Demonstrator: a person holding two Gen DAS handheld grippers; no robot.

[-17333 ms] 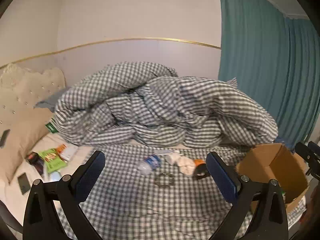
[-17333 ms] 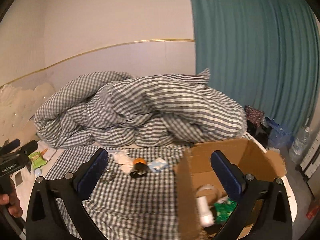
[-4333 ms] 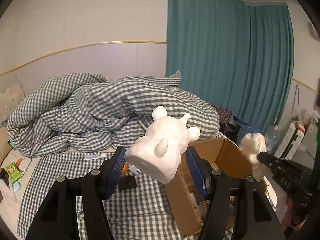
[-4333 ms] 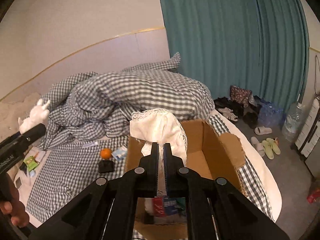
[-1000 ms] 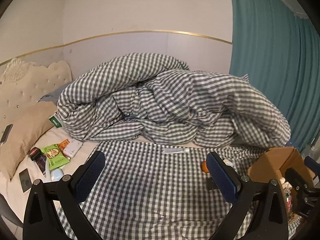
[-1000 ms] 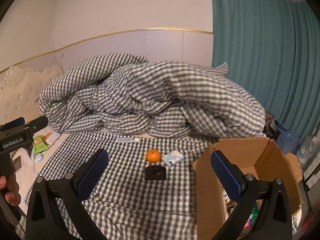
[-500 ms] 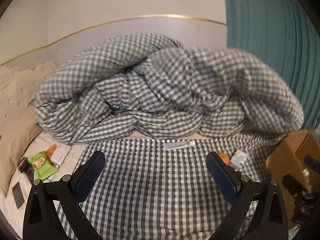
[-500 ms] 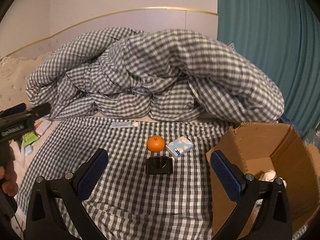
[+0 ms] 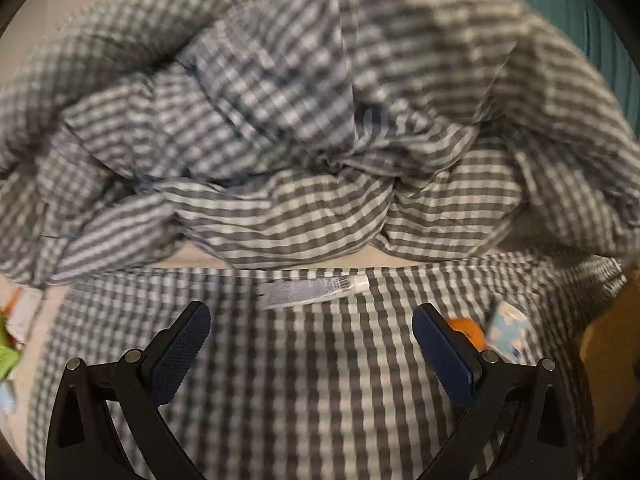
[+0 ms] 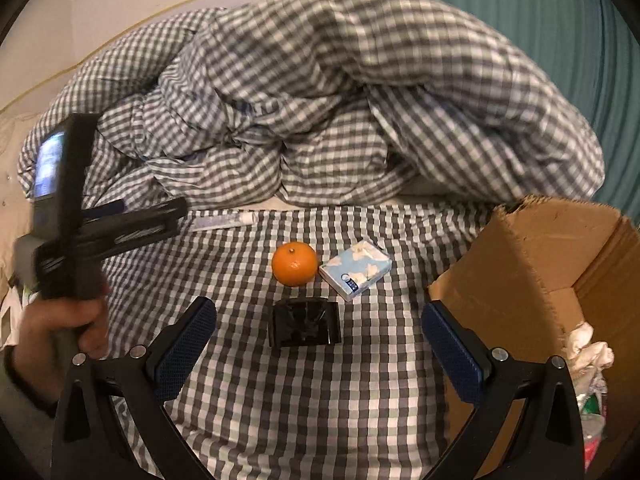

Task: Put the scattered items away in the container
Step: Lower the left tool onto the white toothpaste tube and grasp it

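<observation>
My left gripper [image 9: 311,332] is open and empty, just short of a white tube [image 9: 308,291] lying on the checked sheet; the tube also shows in the right wrist view [image 10: 224,221]. My right gripper [image 10: 319,328] is open and empty, with a black box [image 10: 305,321] between its fingers. An orange [image 10: 294,263] and a light blue tissue pack [image 10: 355,269] lie just beyond it; both show blurred in the left wrist view, the orange [image 9: 466,330] and the pack [image 9: 508,330]. The cardboard box [image 10: 556,264] stands at the right with white cloth [image 10: 586,346] inside.
A heaped checked duvet [image 10: 320,112] fills the back of the bed. The left gripper's body and the hand holding it [image 10: 76,248] cross the left of the right wrist view. Green packets [image 9: 6,354] lie at the far left. A teal curtain [image 10: 560,20] hangs at the right.
Both grippers have moved forward and down toward the sheet. The left one has closed in on the white tube; the right one now has the black box between its fingers. Both stay open.
</observation>
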